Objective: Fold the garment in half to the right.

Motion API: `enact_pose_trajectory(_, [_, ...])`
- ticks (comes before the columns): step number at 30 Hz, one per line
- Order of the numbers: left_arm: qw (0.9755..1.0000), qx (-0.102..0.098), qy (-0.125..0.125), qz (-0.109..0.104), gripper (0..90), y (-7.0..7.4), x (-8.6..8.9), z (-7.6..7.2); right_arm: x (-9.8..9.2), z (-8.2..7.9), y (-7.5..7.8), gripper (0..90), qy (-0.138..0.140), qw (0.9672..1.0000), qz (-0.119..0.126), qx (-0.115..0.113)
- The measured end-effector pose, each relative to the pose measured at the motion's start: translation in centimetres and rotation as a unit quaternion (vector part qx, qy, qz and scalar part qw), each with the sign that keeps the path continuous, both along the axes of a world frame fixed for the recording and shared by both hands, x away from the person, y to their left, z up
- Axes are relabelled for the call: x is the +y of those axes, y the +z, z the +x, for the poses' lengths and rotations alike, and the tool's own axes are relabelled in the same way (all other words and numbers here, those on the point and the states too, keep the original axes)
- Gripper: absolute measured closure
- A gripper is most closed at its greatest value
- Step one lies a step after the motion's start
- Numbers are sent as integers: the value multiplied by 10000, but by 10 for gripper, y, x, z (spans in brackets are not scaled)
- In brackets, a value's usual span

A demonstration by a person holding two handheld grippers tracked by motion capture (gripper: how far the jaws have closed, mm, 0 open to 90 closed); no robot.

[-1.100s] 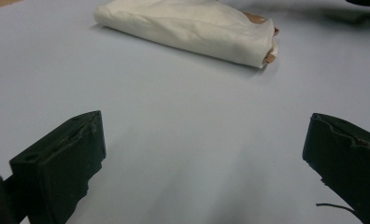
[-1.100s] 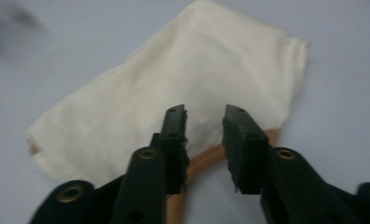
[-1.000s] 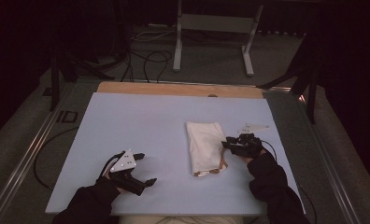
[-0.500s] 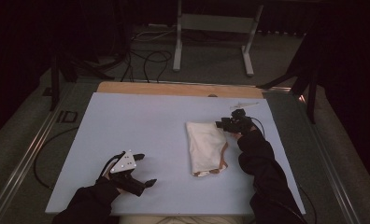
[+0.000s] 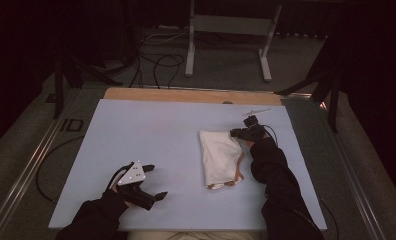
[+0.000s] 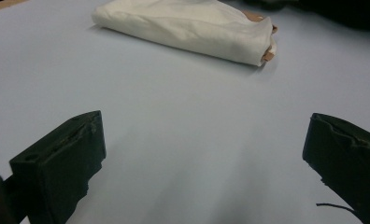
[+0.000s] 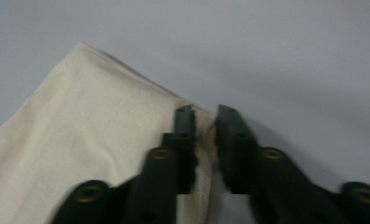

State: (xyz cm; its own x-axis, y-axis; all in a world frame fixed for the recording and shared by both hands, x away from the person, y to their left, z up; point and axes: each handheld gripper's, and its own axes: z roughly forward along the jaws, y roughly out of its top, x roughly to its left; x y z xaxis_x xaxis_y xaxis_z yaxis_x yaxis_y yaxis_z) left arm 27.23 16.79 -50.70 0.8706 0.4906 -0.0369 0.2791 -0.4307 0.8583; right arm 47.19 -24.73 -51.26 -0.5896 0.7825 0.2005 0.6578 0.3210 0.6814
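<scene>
Two grippers are in your hands over the pale blue surface point(image 5: 151, 125). Your right gripper point(image 5: 242, 132) sits at the far right corner of the cloth point(image 5: 220, 157), and its jaws have just been closing with the cloth's edge between them. In the right gripper view the two black jaws stand almost together, pinching the stitched hem of the cloth point(image 7: 80, 154) where a strip of tan shows in the narrow gap. The cloth's corner lies flat on the surface there, not lifted.

The cloth is a folded cream piece lying right of the middle of the surface, its long side running away from you. A tan strap point(image 5: 240, 167) curls out along its right edge and around its near end, resting on the surface. Your right sleeve point(image 5: 276, 180) runs up beside the cloth's right side.

Your left gripper point(image 5: 153, 182) rests low at the near left of the surface, well apart from the cloth, with the grey plate point(image 5: 133, 173) on top. Its jaws stand wide apart with nothing between them. In the left gripper view, bare surface shows between them and the cloth point(image 6: 188, 25) lies far ahead.
</scene>
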Motion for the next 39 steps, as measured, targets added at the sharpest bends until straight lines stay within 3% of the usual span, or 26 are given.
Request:
enact_pose_trajectory(2, [10000,3,-3,5,5,0,0,0,0,-1,2,898,24,9999,-78,-65])
enact_pose_trajectory(7, [10000,2,-20,14,4,0,-1,1,-1,-4,11,900,-81,9992,-169,-347])
enact_pose_trajectory(11, [10000,-3,-18,30,4,0,-1,1,-2,-4,14,900,-151,9978,-384,-516])
enact_pose_trajectory(29, [10000,-5,-4,-8,4,0,0,0,4,-1,-8,896,-348,9953,-775,-456])
enact_pose_trajectory(34, [10000,1,-3,13,5,0,0,0,3,-2,-5,882,-340,9952,-771,-498])
enact_pose_trajectory(39, [10000,-4,6,5,4,0,0,1,4,-5,5,812,-333,9946,-760,-618])
